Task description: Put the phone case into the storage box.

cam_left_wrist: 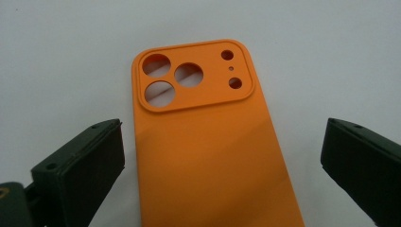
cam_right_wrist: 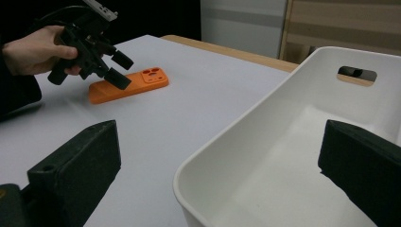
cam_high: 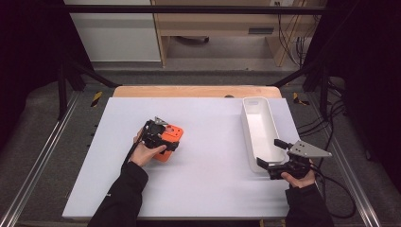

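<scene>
While the left tongs (cam_left_wrist: 222, 156) hover spread over the orange silicone phone case (cam_left_wrist: 208, 142) on the white bench (cam_high: 208, 175), the right tongs (cam_right_wrist: 222, 175) straddle, spread, the white plastic bin's (cam_right_wrist: 283, 156) near corner.

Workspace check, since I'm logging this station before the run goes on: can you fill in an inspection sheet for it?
Surface: white table top, wooden edge along the far side.
Job's things: orange phone case lying back up, camera cut-outs showing; white bin at the right, nothing seen inside.
Clutter: nothing seen.
Grippers: left gripper open, jaws astride the case, not touching; right gripper open at the bin's near end, jaws either side of its wall.
Cables: one trails from the right gripper off the table; more hang at the far right.
Surroundings: dark frame rails, wooden furniture behind.
</scene>
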A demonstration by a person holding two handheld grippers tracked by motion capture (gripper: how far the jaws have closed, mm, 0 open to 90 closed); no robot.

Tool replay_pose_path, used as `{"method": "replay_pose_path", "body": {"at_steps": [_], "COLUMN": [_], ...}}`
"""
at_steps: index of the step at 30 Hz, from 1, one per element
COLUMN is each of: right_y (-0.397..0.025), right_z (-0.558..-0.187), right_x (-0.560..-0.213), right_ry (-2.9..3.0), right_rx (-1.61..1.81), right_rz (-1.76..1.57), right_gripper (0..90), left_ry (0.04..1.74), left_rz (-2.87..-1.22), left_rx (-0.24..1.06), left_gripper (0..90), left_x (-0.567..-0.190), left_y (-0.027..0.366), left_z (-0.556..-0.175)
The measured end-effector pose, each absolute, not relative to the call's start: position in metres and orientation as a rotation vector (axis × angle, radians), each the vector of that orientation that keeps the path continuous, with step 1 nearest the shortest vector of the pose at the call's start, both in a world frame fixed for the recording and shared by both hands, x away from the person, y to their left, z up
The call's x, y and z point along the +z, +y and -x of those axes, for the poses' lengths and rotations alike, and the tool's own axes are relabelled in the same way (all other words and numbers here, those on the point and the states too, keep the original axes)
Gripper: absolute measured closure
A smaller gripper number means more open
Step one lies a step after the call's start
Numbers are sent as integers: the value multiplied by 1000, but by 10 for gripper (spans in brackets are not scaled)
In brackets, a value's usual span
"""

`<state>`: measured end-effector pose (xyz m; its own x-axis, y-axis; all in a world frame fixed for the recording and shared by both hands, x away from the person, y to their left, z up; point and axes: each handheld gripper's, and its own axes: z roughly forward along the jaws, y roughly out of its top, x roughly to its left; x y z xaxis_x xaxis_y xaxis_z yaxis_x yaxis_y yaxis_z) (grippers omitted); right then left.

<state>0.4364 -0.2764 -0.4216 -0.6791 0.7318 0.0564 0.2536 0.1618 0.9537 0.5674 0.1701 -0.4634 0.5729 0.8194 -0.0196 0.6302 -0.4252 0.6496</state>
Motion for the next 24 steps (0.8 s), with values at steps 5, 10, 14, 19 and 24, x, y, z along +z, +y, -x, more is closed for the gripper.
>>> {"method": "replay_pose_path", "body": {"at_steps": [5,10,14,19,24], "right_y": [-276,-277,-277,-277,-277], "right_z": [-436,-436,-436,-436,-436], "right_x": [-422,-422,-421,-421,-421], "right_ry": [2026,2025,2025,2024,2024], "right_rx": [1532,1532,1533,1535,1534], "right_rz": [-933,-933,-933,-934,-933], "right_gripper": [4,4,4,4,4], "left_ry": [1164,1167,1172,1174,1180], "left_rz": [-2197,-2207,-2218,-2234,-2240], "left_rx": [393,397,401,412,421], "left_gripper": [15,36,47,63,88], "left_x": [-467,-469,-470,-472,-473], "left_y": [170,169,169,167,167], "left_z": [-569,-569,-569,-569,-569]}}
